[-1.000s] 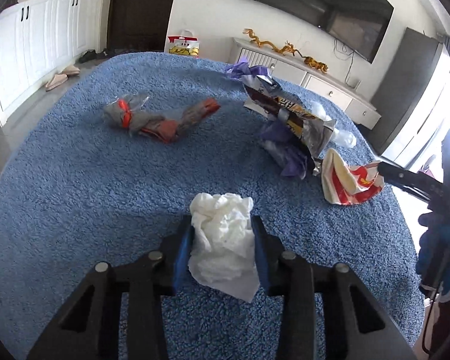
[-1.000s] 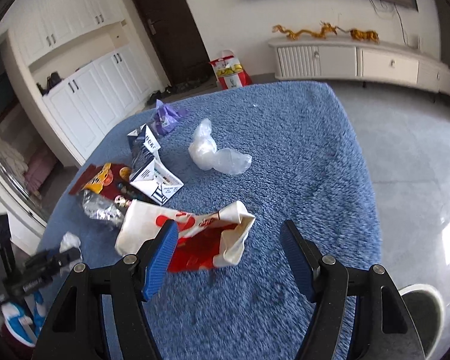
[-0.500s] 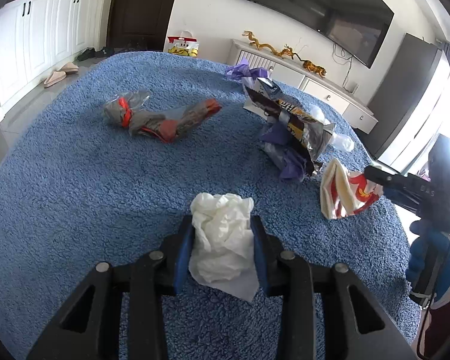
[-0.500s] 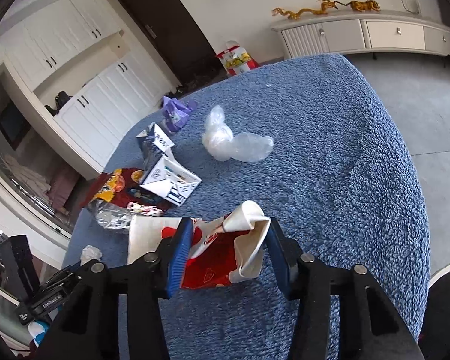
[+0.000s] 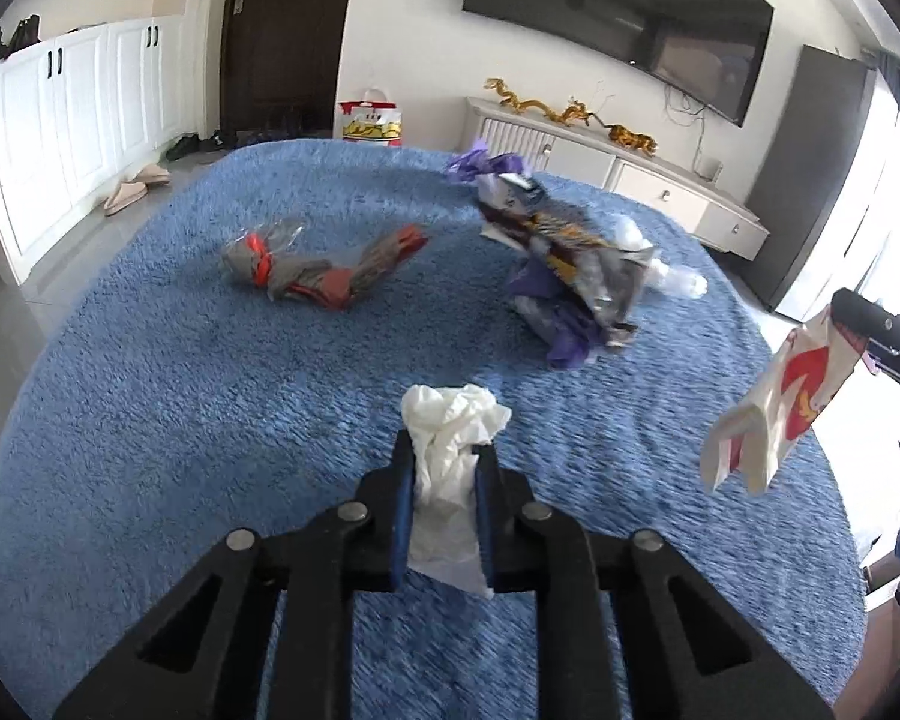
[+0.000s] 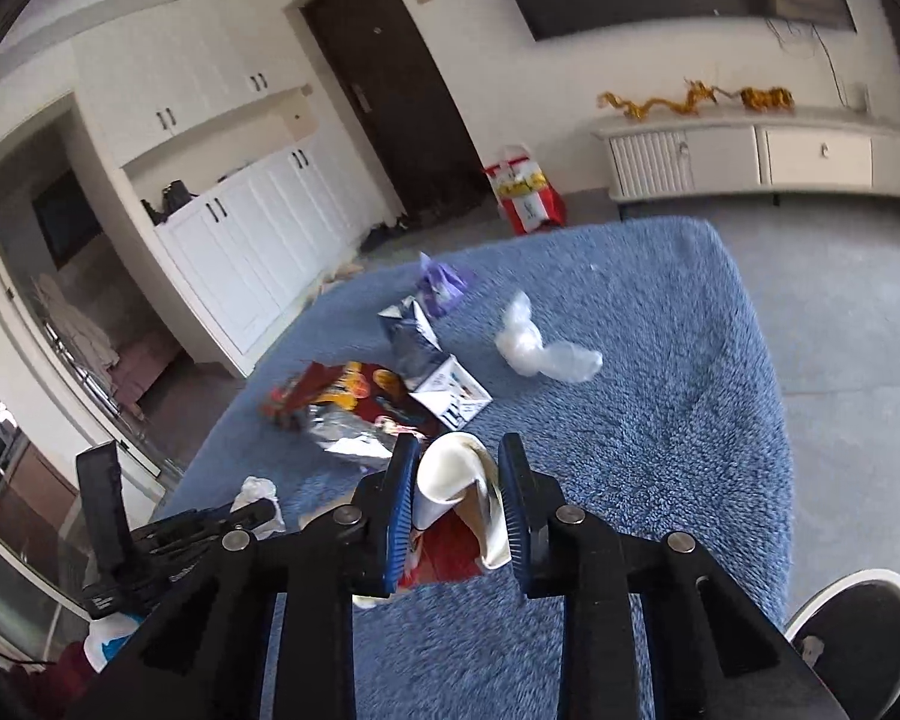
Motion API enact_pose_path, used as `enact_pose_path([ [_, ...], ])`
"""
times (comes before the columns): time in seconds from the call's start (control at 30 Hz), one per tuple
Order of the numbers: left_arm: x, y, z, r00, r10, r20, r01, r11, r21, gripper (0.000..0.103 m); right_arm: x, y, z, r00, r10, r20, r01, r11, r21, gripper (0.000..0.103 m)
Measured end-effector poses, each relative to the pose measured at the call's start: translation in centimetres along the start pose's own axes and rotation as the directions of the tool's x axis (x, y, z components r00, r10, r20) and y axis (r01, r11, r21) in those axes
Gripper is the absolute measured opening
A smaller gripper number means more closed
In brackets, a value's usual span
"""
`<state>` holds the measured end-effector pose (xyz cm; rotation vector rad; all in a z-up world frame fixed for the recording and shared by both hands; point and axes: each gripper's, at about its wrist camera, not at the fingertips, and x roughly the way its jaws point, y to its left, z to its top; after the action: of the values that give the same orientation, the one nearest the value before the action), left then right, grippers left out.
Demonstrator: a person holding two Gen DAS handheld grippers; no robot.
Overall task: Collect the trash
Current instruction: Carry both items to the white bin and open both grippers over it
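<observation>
A crumpled white tissue (image 5: 450, 420) sits between the blue pads of my left gripper (image 5: 444, 462), low over the blue rug (image 5: 150, 420). Its jaws are closing and the pads squeeze the tissue. A red and white paper wrapper (image 6: 456, 474) is pinched in my right gripper (image 6: 459, 450), whose jaws are also closing. In the left wrist view that wrapper (image 5: 774, 408) hangs in the air off the rug at the right. The right wrist view also shows the tissue (image 6: 255, 492) at the lower left.
On the rug lie a grey and red wrapper (image 5: 324, 270), a pile of foil and purple bags (image 5: 576, 276), a white carton (image 6: 450, 390) and a clear plastic bag (image 6: 540, 354). A person's shoe (image 6: 852, 618) stands at the rug's near right edge.
The left jaws have narrowed and now squeeze the tissue. The right jaws have closed on the red and white wrapper and lifted it off the rug.
</observation>
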<state>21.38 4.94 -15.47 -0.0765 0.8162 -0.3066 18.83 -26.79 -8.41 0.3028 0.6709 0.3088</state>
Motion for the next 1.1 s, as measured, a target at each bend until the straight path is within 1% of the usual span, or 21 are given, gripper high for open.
enact_pose_path([
  [0.17,-2.7,-1.4,-0.3,0.999,-0.024,0.038,0.023,0.999,0.032,0.016,-2.9,1.6,0.1,0.999,-0.003,0.043,0.005,0.999,-0.045,0.027],
  [0.27,-5.0,-2.5,0.1,0.996,-0.049,0.078,0.044,0.997,0.059,0.016,-4.7,2.1,0.0,0.997,-0.005,0.077,0.009,0.999,-0.053,0.027],
  [0.33,-6.2,-3.4,0.5,0.992,-0.081,0.095,0.073,0.994,0.078,0.015,-6.0,2.3,-0.3,0.995,-0.014,0.099,0.019,0.998,-0.056,0.027],
  [0.4,-7.1,-4.8,0.9,0.988,-0.113,0.105,0.101,0.989,0.111,0.015,-8.2,1.7,-0.6,0.991,-0.037,0.129,0.044,0.998,-0.052,0.027],
  [0.5,-8.2,-7.8,1.7,0.978,-0.182,0.102,0.163,0.971,0.175,0.015,-11.3,0.1,-1.0,0.982,-0.086,0.17,0.093,0.995,-0.033,0.027],
  [0.6,-8.6,-12.0,2.2,0.963,-0.261,0.071,0.237,0.94,0.244,0.015,-15.0,-2.5,-2.0,0.96,-0.175,0.218,0.178,0.984,0.005,0.027],
  [0.63,-8.5,-13.7,2.4,0.956,-0.287,0.054,0.263,0.926,0.272,0.015,-16.0,-3.2,-2.2,0.954,-0.196,0.226,0.198,0.98,0.014,0.027],
  [0.73,-8.1,-18.9,2.5,0.935,-0.354,-0.004,0.333,0.876,0.348,0.015,-19.2,-6.3,-3.6,0.923,-0.294,0.249,0.287,0.956,0.064,0.027],
  [0.77,-7.9,-20.5,2.5,0.928,-0.372,-0.026,0.355,0.86,0.368,0.015,-20.4,-7.7,-4.3,0.905,-0.345,0.251,0.334,0.939,0.086,0.027],
  [0.8,-7.5,-22.7,2.4,0.916,-0.396,-0.059,0.386,0.835,0.393,0.015,-20.8,-8.5,-4.7,0.895,-0.369,0.25,0.356,0.929,0.098,0.027],
  [0.87,-6.7,-26.0,2.1,0.903,-0.417,-0.1,0.418,0.804,0.423,0.015,-22.3,-10.9,-6.1,0.867,-0.436,0.242,0.413,0.9,0.14,0.027],
  [0.93,-5.7,-29.5,1.5,0.893,-0.427,-0.142,0.441,0.771,0.459,0.016,-23.0,-13.0,-7.4,0.85,-0.476,0.224,0.444,0.878,0.181,0.027],
  [1.0,-4.4,-33.1,0.7,0.88,-0.433,-0.195,0.471,0.742,0.478,0.016,-23.2,-15.4,-8.5,0.838,-0.509,0.198,0.468,0.856,0.218,0.027],
  [1.1,-1.9,-37.3,-0.1,0.86,-0.435,-0.267,0.51,0.719,0.472,0.016,-22.9,-18.3,-10.0,0.827,-0.539,0.158,0.492,0.831,0.259,0.027],
])
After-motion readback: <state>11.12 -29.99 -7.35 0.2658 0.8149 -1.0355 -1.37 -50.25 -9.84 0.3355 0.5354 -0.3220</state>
